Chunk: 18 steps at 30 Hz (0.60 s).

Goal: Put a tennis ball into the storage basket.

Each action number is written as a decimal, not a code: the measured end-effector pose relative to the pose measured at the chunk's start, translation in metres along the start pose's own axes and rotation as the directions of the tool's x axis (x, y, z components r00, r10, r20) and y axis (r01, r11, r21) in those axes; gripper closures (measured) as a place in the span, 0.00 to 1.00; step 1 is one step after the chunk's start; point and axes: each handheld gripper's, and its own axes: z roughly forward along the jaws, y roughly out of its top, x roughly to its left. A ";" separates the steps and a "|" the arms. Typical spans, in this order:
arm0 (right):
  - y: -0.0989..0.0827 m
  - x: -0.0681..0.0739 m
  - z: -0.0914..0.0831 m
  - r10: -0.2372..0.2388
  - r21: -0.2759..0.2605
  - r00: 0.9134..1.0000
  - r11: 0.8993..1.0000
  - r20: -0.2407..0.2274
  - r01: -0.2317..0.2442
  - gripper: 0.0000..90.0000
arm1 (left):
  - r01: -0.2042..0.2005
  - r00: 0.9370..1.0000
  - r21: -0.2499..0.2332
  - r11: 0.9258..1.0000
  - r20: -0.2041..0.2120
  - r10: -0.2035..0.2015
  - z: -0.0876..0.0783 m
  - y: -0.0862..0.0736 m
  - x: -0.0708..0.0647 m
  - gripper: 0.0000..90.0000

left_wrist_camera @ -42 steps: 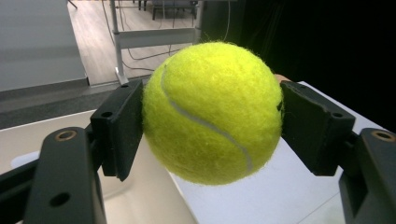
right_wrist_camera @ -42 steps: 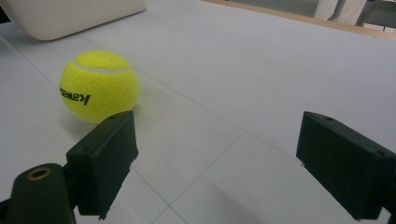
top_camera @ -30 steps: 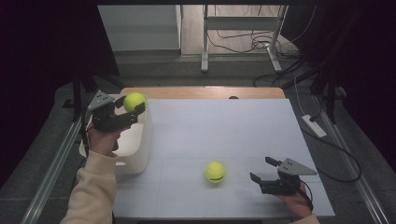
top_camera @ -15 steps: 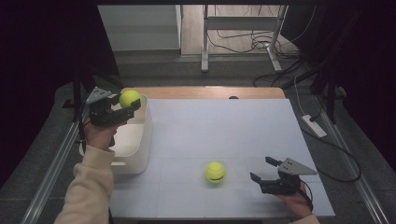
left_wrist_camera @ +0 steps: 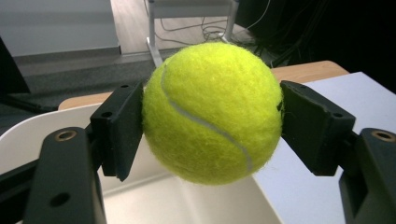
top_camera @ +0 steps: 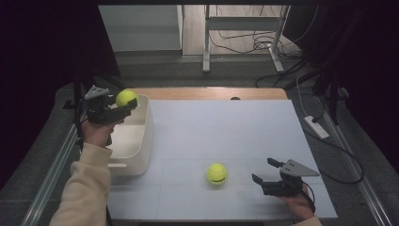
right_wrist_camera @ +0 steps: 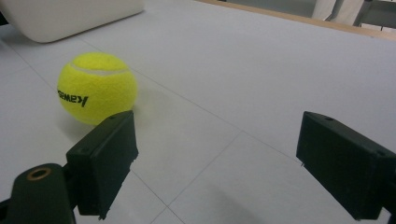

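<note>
I see the white table top (top_camera: pixel 226 141) spread wide, and I take the white bin (top_camera: pixel 134 141) at its left edge as my landmark. My left gripper (top_camera: pixel 123 107) hangs over the bin's far end with its jaws clamped on a yellow tennis ball (top_camera: pixel 126 98), pads pressing both sides. A second tennis ball (top_camera: pixel 217 173) lies on the table well to the right of the bin. Just beyond that ball, farther from the bin, my right gripper (top_camera: pixel 263 170) rests low, jaws wide apart, holding nothing.
</note>
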 end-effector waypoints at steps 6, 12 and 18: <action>0.000 0.000 0.000 0.002 0.003 1.000 1.000 -0.002 -0.002 0.14 | 0.007 1.000 0.016 1.000 -0.022 -0.007 0.002 0.001 0.006 0.30; 0.000 0.000 0.000 0.001 0.001 1.000 1.000 0.000 -0.001 0.14 | 0.010 0.998 0.052 0.999 -0.055 -0.007 0.007 -0.001 0.011 0.30; 0.000 0.000 0.001 0.002 0.004 1.000 1.000 -0.003 -0.002 0.14 | 0.004 0.994 0.083 0.997 -0.108 0.005 0.011 -0.002 0.016 0.30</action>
